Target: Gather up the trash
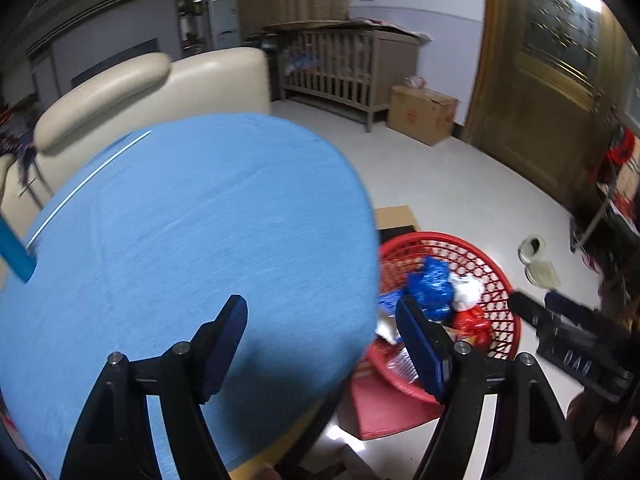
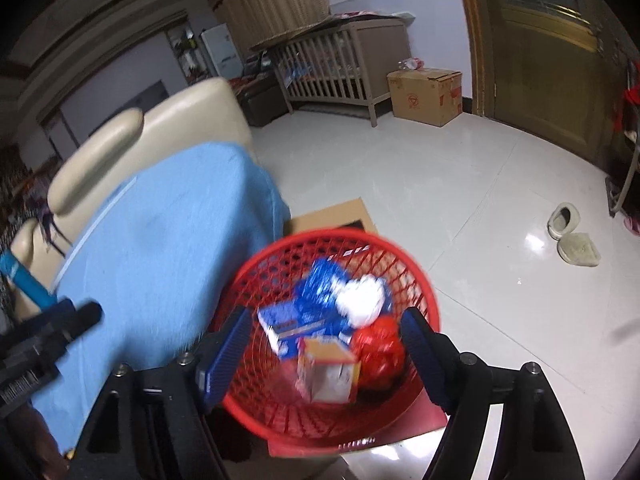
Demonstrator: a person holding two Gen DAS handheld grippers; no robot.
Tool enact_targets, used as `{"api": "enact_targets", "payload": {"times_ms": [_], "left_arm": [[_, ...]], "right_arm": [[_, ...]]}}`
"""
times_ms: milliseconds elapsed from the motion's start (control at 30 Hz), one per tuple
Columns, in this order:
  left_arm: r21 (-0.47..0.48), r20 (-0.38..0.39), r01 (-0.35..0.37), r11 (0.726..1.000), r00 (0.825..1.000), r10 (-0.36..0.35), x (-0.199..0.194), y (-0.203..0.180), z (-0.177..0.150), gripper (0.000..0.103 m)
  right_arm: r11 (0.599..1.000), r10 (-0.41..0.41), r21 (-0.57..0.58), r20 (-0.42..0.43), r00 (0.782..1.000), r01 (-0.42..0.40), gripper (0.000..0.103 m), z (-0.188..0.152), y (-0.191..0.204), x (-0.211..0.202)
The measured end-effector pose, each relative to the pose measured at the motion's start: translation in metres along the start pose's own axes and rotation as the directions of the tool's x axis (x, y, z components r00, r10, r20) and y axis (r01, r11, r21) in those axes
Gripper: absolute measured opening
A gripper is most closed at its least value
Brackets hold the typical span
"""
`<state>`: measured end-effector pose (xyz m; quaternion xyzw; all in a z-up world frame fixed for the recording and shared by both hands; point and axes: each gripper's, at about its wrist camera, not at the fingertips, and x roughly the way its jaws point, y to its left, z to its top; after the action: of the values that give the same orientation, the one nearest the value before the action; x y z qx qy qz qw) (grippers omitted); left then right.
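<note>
A table point(image 1: 180, 216) covered in blue cloth fills the left wrist view, with a cream sofa point(image 1: 132, 92) behind it. Beside the table, on the floor point(image 2: 400, 168), stands a red mesh basket point(image 2: 416, 276) holding the trash: a blue crumpled bag point(image 2: 320, 292), a blue box point(image 2: 288, 324), a small carton point(image 2: 328, 372), a red wrapper point(image 2: 380, 352) and a white wad point(image 2: 362, 300). The left gripper point(image 1: 322, 344) hangs wide open and empty over the table edge. The right gripper point(image 2: 326, 354) hangs wide open and empty above the basket.
</note>
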<state>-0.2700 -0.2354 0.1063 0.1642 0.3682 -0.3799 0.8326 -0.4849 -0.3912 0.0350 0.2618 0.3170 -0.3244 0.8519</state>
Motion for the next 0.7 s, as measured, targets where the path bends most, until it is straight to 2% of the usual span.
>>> {"api": "enact_targets", "payload": {"times_ms": [333,500,700], "left_arm": [[-0.090,0.033,-0.024,0.996,0.999,0.027,-0.018,0.040,-0.018,0.078],[-0.109,0.040,-0.030,0.994,0.999,0.035,-0.023,0.047,-0.022,0.078],[-0.080,0.030,-0.054,0.995,0.998,0.057,-0.021,0.041,-0.026,0.078]], "right_arm": [[0.989,-0.022,-0.145,-0.017,1.000,0.019,0.080,-0.037,0.056,-0.004],[0.986,-0.024,-0.165,-0.015,1.000,0.021,0.080,-0.038,0.066,-0.006],[0.986,-0.032,-0.161,-0.008,0.999,0.031,0.080,-0.039,0.068,-0.005]]}}
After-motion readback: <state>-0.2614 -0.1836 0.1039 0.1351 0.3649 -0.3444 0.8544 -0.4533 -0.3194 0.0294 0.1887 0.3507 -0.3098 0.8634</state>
